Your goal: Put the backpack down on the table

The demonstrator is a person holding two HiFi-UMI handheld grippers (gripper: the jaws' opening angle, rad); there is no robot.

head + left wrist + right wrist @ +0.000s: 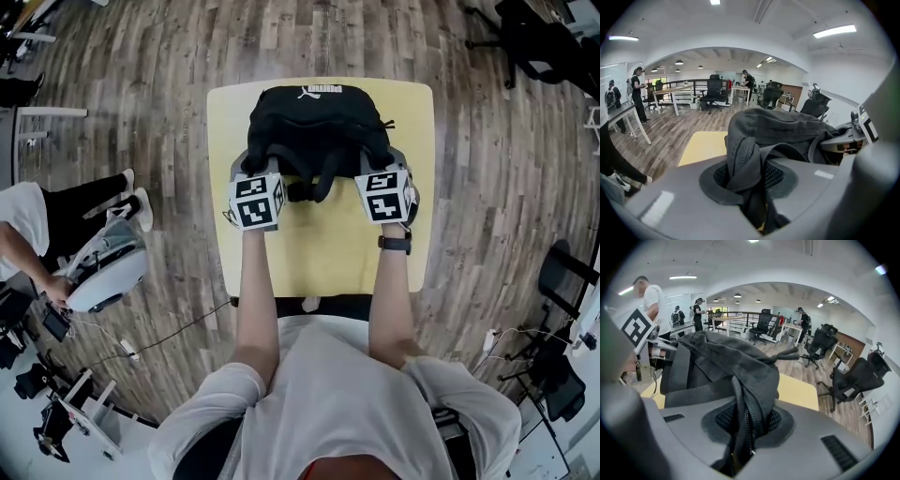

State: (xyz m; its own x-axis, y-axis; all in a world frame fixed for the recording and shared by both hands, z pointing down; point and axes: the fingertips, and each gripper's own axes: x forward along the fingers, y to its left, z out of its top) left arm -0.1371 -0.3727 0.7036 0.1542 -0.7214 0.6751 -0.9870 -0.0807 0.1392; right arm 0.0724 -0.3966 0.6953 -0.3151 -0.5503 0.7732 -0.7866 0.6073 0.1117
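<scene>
- Jaws of our left gripper (pixel 749 187) pinch the backpack (pixel 317 117) fabric.
- Our right gripper (pixel 740 427) clamps it likewise.
- We hold it over the counter's (pixel 323 248) far half.

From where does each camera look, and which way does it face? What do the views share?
Head view: on the person's head, facing steeply down at the black backpack over the yellow table; shows both forearms, left gripper, right gripper.
Left gripper view: on the left gripper, facing along its jaws, shut on backpack fabric; right gripper at right.
Right gripper view: on the right gripper, facing along jaws shut on the backpack; left gripper at left.
Shared: backpack and table, in all three.
</scene>
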